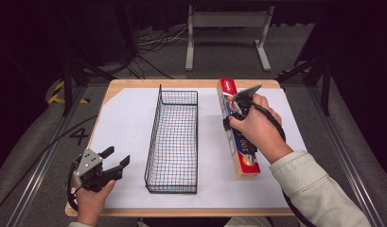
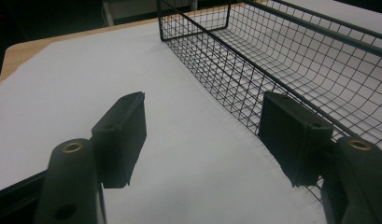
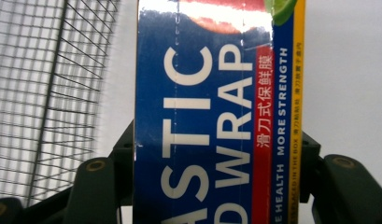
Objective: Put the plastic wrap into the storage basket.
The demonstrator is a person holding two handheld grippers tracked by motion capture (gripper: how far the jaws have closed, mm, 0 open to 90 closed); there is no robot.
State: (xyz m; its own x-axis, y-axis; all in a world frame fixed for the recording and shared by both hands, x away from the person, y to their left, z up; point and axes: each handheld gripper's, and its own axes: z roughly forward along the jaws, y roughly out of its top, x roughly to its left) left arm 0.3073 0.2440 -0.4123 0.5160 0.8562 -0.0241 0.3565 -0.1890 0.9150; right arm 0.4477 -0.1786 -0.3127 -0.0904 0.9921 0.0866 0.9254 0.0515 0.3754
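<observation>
The right hand-held gripper (image 1: 237,106) was clamped across a long plastic wrap box (image 1: 238,142), its two black jaws pressing on the box's long sides; in the right gripper view the blue face with its white lettering ran up between the jaws (image 3: 212,140). The box lay lengthwise on the right part of the tabletop (image 1: 125,87), over the white sheet (image 1: 120,123) that covered most of it, with its far end near the back edge and its near end pointing toward the person. Whether the box rested on the sheet or was raised off it could not be told. A black wire basket (image 1: 174,142) stood empty in the middle of the sheet, just left of the box and apart from it. The left hand-held gripper (image 1: 116,158) was at the front left of the tabletop, near the basket's near left corner, its jaws spread wide with nothing between them; in the left gripper view they framed bare white sheet, with the basket's side wall (image 2: 235,79) close by one jaw.
</observation>
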